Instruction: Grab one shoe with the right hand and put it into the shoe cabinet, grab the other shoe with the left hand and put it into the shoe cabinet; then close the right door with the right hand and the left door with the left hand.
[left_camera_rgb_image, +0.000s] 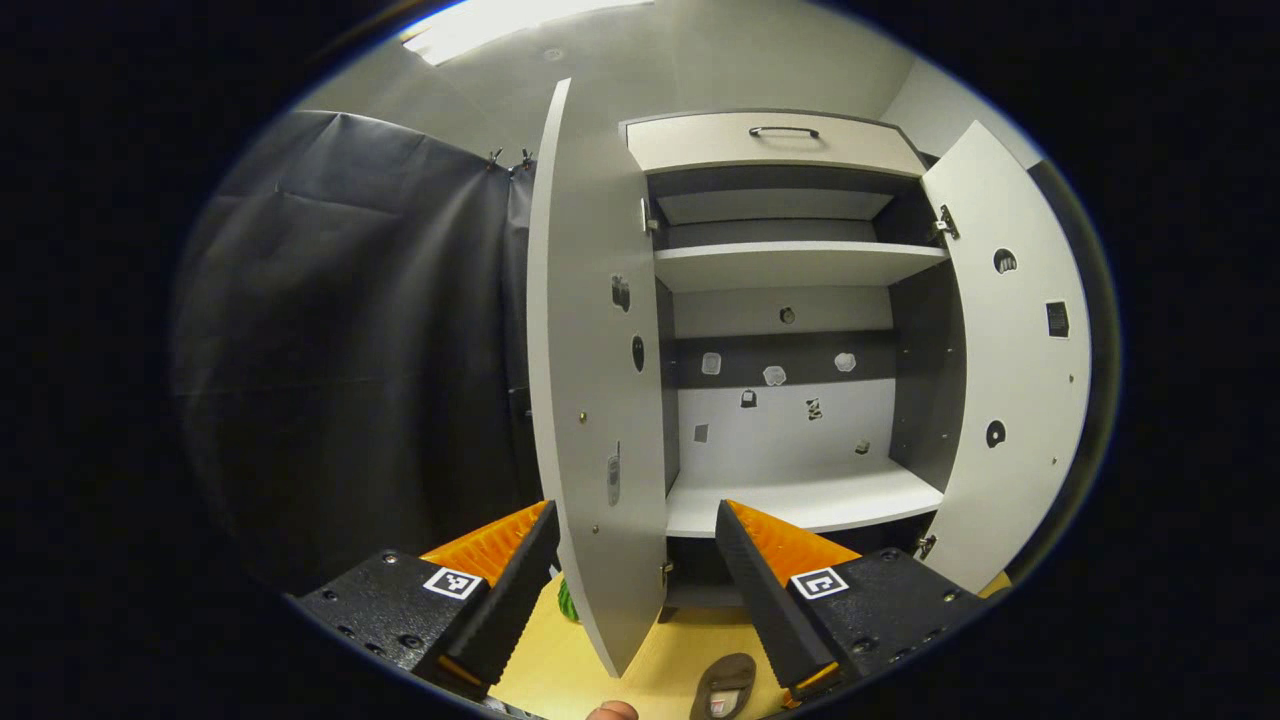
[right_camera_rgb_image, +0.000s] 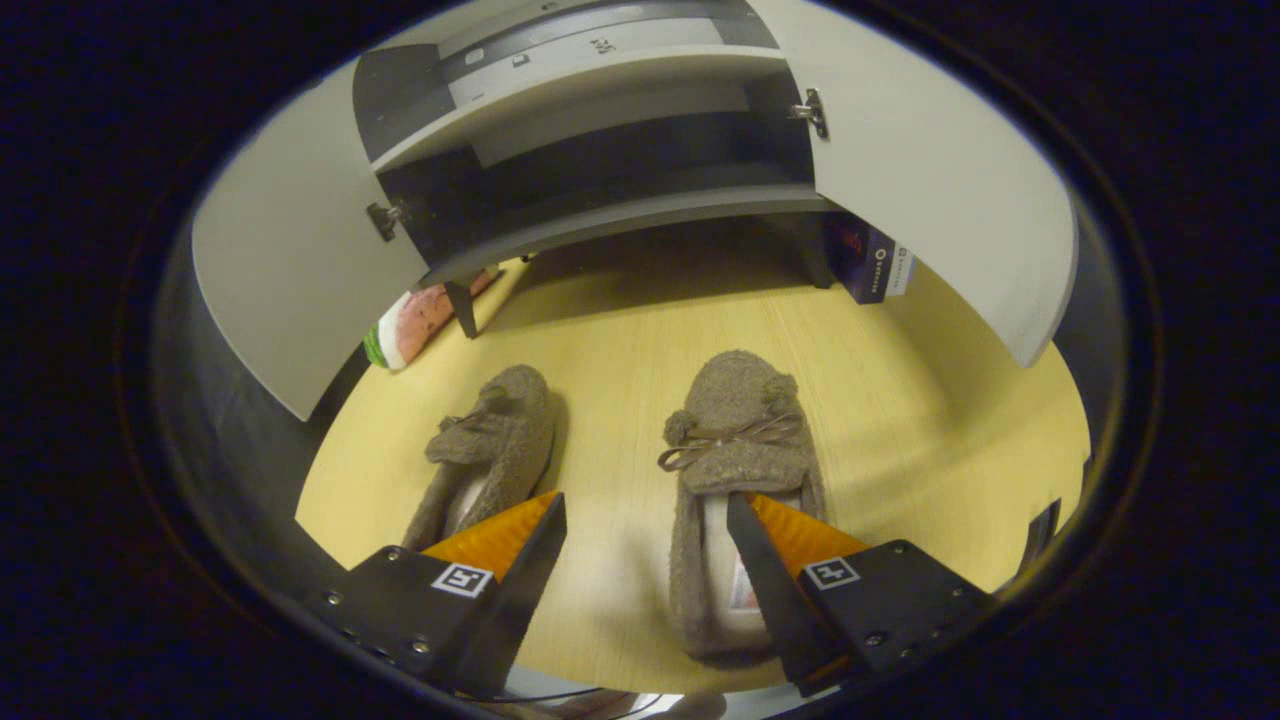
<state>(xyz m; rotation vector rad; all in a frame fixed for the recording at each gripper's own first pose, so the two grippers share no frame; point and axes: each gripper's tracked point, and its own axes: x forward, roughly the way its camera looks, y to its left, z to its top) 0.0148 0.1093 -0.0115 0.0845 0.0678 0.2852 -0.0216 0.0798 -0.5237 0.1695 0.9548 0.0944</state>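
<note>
Two fuzzy grey-brown slippers lie on the wooden floor in the right gripper view, toes toward the cabinet: one slipper (right_camera_rgb_image: 735, 470) on the right, the other slipper (right_camera_rgb_image: 495, 440) on the left. My right gripper (right_camera_rgb_image: 645, 510) hovers open above them, its right finger over the right slipper's opening. The shoe cabinet (left_camera_rgb_image: 790, 330) stands with both doors swung wide, left door (left_camera_rgb_image: 590, 400) and right door (left_camera_rgb_image: 1010, 360). My left gripper (left_camera_rgb_image: 635, 520) is open, facing the cabinet's shelves (left_camera_rgb_image: 800, 500), with the left door's edge between its fingers but farther off. A slipper's heel (left_camera_rgb_image: 722, 685) shows below.
A black cloth wall (left_camera_rgb_image: 350, 350) hangs left of the cabinet. A watermelon-patterned object (right_camera_rgb_image: 415, 325) lies under the left door, and a dark box (right_camera_rgb_image: 870, 260) stands by the cabinet's right leg. Bare wooden floor (right_camera_rgb_image: 940, 420) stretches right of the slippers. A drawer (left_camera_rgb_image: 780, 140) tops the cabinet.
</note>
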